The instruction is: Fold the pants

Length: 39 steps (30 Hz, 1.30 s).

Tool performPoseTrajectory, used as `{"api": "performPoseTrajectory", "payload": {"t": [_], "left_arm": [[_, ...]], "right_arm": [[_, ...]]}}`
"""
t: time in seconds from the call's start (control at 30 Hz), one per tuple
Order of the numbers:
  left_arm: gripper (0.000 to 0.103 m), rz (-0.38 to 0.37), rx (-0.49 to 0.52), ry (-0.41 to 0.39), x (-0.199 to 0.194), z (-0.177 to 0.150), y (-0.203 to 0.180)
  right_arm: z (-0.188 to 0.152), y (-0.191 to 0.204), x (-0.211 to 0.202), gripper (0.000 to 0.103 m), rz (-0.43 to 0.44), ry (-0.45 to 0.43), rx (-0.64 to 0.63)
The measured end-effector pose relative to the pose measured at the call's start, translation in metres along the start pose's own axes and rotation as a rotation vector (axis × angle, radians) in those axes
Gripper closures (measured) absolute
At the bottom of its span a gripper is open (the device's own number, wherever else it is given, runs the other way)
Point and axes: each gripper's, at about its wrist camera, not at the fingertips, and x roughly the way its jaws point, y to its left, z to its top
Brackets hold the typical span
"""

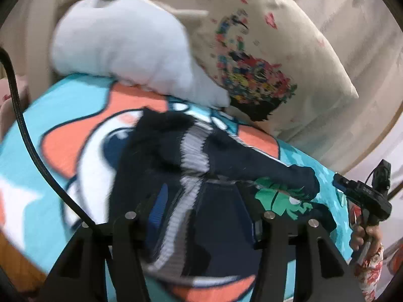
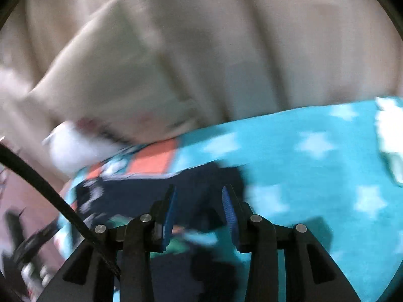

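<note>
The pants (image 1: 201,176), dark navy with a grey-white stripe down the side, lie bunched on the bed, on the turquoise cartoon blanket (image 1: 63,115) just in front of the white plush toy (image 1: 121,42). They look far from folded: the cloth is heaped and twisted, one leg trails away from the toy toward the right gripper, and no flat layer or clean crease shows. I would say the folding has barely begun, and the spreading and laying over are all left to do.

The left gripper (image 1: 201,209) hangs right over the heap, its fingers spread to either side of the fabric with dark cloth filling the gap between them. Whether they pinch it or only straddle it I cannot tell; the view is blurred.

The right gripper (image 2: 199,209) points down at the leg end of the pants (image 2: 141,188), its blue pads (image 2: 228,209) clearly apart with nothing between them. From the left wrist view, that gripper (image 1: 362,196) sits off past the leg end, the person's hand (image 1: 365,234) wrapped round its handle.

Behind the toy a cream pillow with a splashy coloured print (image 1: 264,58) leans against a pale curtain (image 2: 252,37).
</note>
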Motion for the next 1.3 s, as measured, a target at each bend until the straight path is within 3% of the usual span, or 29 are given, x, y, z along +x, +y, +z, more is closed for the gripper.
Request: {"api": "performPoseTrajectory", "payload": {"t": [0.07, 0.13, 0.23, 0.3, 0.33, 0.43, 0.57, 0.67, 0.8, 0.93, 0.97, 1.03, 1.1, 1.17, 1.2, 1.3], "left_arm": [[0.049, 0.001, -0.023, 0.039, 0.025, 0.009, 0.0], [0.049, 0.017, -0.046, 0.083, 0.052, 0.016, 0.002], [0.049, 0.105, -0.037, 0.117, 0.081, 0.022, 0.007], [0.049, 0.114, -0.049, 0.152, 0.092, 0.024, 0.013], [0.05, 0.106, -0.05, 0.161, 0.09, 0.025, 0.013], [0.05, 0.088, -0.009, 0.117, 0.065, 0.029, 0.005], [0.05, 0.053, 0.027, 0.004, 0.002, 0.04, -0.009], [0.05, 0.039, 0.053, -0.071, -0.047, 0.053, -0.022], [0.05, 0.065, 0.128, -0.191, -0.126, 0.083, -0.047], [0.049, 0.139, 0.213, -0.335, -0.206, 0.117, -0.077], [0.05, 0.181, 0.251, -0.403, -0.234, 0.127, -0.089], [0.049, 0.254, 0.299, -0.526, -0.279, 0.139, -0.106], [0.042, 0.292, 0.324, -0.602, -0.311, 0.15, -0.119], [0.02, 0.327, 0.357, -0.625, -0.336, 0.158, -0.13], [0.017, 0.345, 0.37, -0.631, -0.341, 0.159, -0.133], [0.008, 0.406, 0.386, -0.716, -0.35, 0.144, -0.135]], "right_arm": [[-0.004, 0.014, 0.017, 0.063, 0.132, 0.061, -0.001], [-0.005, 0.018, 0.034, 0.063, 0.158, 0.094, 0.01], [-0.008, 0.006, 0.063, 0.063, 0.064, 0.13, 0.065], [-0.009, -0.01, 0.076, 0.063, -0.046, 0.16, 0.108], [-0.01, -0.016, 0.075, 0.071, -0.055, 0.159, 0.121], [-0.004, -0.029, 0.041, 0.071, 0.048, 0.117, 0.186], [0.013, -0.027, -0.043, 0.071, 0.234, -0.019, 0.237], [0.026, -0.011, -0.109, 0.071, 0.255, -0.102, 0.172], [0.047, 0.017, -0.203, 0.071, 0.088, -0.215, -0.024], [0.072, 0.039, -0.299, 0.071, -0.182, -0.336, -0.183], [0.082, 0.044, -0.33, 0.071, -0.289, -0.379, -0.208], [0.096, 0.05, -0.375, 0.071, -0.415, -0.454, -0.213], [0.112, 0.053, -0.431, 0.071, -0.537, -0.544, -0.196], [0.126, 0.057, -0.481, 0.071, -0.653, -0.615, -0.166], [0.131, 0.057, -0.495, 0.071, -0.697, -0.631, -0.154], [0.134, 0.05, -0.524, 0.067, -0.741, -0.65, -0.068]]}}
